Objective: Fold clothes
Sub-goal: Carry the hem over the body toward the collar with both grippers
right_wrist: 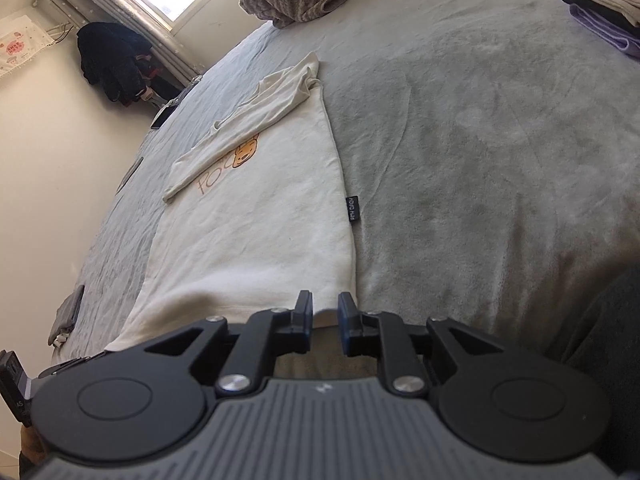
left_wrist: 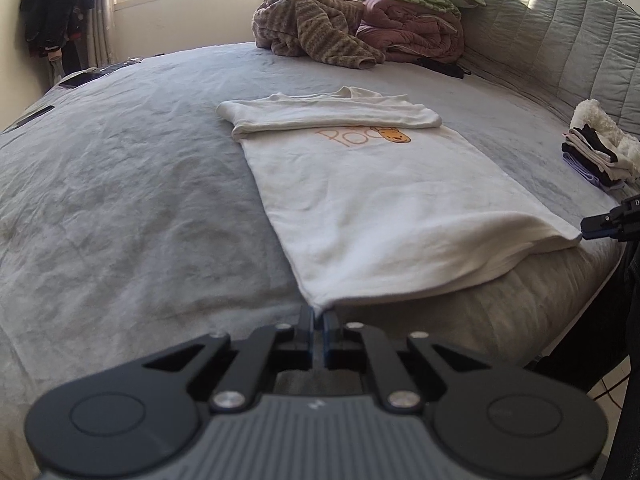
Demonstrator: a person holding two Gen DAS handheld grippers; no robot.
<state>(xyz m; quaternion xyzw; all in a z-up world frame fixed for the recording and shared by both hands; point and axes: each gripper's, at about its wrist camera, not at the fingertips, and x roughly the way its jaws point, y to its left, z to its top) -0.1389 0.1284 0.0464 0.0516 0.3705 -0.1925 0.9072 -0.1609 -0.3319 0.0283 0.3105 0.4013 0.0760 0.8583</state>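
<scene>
A cream T-shirt (left_wrist: 360, 200) with an orange bear print lies flat on the grey bedsheet (left_wrist: 120, 180), its sleeves folded across the chest at the far end. My left gripper (left_wrist: 319, 312) is shut on the near left corner of the hem. In the right wrist view the same T-shirt (right_wrist: 260, 232) runs away from my right gripper (right_wrist: 325, 306). Its jaws stand apart, and the near right hem corner lies in the gap with the pads clear of the cloth. The right gripper's tip (left_wrist: 596, 226) also shows at that corner in the left wrist view.
A stack of folded clothes (left_wrist: 600, 156) sits by the padded headboard (left_wrist: 560, 40). Crumpled blankets and quilts (left_wrist: 316, 36) are heaped at the far side under the window. A phone (left_wrist: 78, 79) lies near the bed's far left edge. Dark garments (left_wrist: 56, 8) hang in the corner.
</scene>
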